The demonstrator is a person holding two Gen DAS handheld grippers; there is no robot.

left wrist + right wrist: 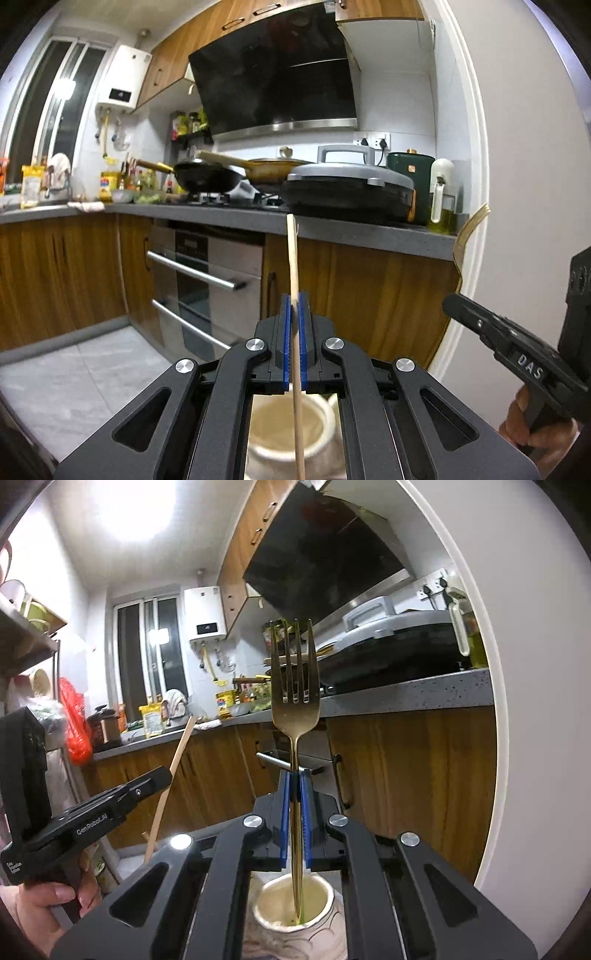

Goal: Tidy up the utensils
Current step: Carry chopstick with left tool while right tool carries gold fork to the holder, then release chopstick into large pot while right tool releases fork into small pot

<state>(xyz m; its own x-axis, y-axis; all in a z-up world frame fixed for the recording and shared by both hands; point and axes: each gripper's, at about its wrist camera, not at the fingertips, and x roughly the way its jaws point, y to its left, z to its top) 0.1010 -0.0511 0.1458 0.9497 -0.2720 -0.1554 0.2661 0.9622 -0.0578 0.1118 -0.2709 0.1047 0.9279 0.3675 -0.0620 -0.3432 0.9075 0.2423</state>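
My left gripper (294,310) is shut on a wooden chopstick (293,258) that stands nearly upright between the blue pads. Its lower end hangs over the mouth of a cream ceramic jar (288,424) seen below the gripper. My right gripper (294,782) is shut on a gold fork (293,686), tines up. The fork's handle tip hangs inside the mouth of the same jar (291,904). The fork (469,236) and right gripper (498,332) also show at the right edge of the left wrist view. The chopstick (173,771) and left gripper (110,808) show at the left of the right wrist view.
A grey kitchen counter (332,229) runs across the back with a wok (207,177), a lidded electric pan (347,184) and bottles. Below it are wooden cabinets and a steel oven (207,280). A white wall (535,184) stands at the right. A hand (44,904) holds the left gripper's handle.
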